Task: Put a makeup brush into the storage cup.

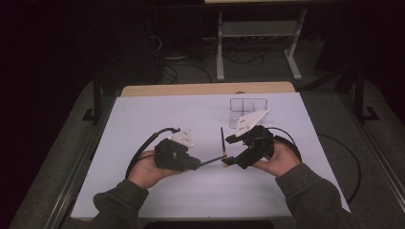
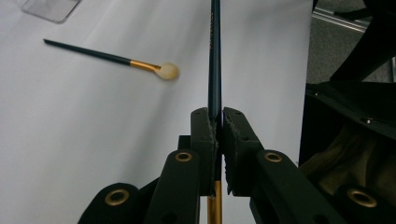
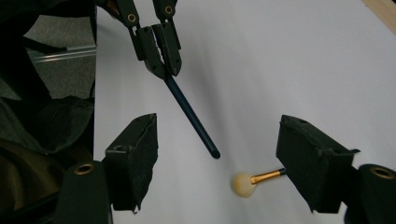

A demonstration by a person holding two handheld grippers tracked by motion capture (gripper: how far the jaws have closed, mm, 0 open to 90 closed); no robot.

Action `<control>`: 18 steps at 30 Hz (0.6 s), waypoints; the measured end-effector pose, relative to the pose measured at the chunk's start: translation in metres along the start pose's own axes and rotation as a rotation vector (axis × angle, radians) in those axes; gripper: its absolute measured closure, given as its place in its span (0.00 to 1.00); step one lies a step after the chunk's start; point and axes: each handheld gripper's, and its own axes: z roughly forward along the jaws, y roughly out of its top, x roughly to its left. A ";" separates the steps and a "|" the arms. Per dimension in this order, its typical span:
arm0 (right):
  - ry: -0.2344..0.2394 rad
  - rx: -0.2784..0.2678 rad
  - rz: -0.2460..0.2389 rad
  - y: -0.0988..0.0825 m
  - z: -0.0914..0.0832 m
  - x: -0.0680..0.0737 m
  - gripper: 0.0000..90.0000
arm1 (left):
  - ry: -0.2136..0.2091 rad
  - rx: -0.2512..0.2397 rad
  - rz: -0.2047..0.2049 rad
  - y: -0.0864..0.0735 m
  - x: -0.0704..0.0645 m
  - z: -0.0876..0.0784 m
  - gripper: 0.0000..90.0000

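lying brush [image 3: 259,178] handle behind tongs (right), head blurred

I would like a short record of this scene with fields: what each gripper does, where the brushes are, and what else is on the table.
left gripper: shut on held brush, handle pointing toward the right gripper
right gripper: open, jaws wide, nothing between the pads
second brush: lies flat on the white sheet, pale round tip
clear box: far side of the sheet, compartments inside
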 end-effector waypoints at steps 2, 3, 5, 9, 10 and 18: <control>0.010 0.007 -0.019 0.001 0.003 -0.001 0.33 | -0.005 -0.004 0.010 0.001 -0.001 0.001 0.93; 0.013 0.008 -0.022 0.001 0.004 -0.001 0.34 | -0.005 -0.006 0.015 0.002 -0.001 0.002 0.93; 0.023 0.017 -0.026 0.002 0.007 0.000 0.35 | -0.013 -0.005 0.024 0.004 -0.002 0.003 0.93; 0.049 0.031 -0.035 0.002 0.011 0.000 0.38 | -0.030 -0.002 0.037 0.006 -0.003 0.005 0.93; 0.056 0.035 -0.032 0.003 0.012 0.001 0.39 | -0.032 -0.005 0.039 0.007 -0.004 0.005 0.93; 0.126 0.077 -0.058 0.002 0.024 0.005 0.49 | -0.051 0.000 0.071 0.010 -0.007 0.010 0.93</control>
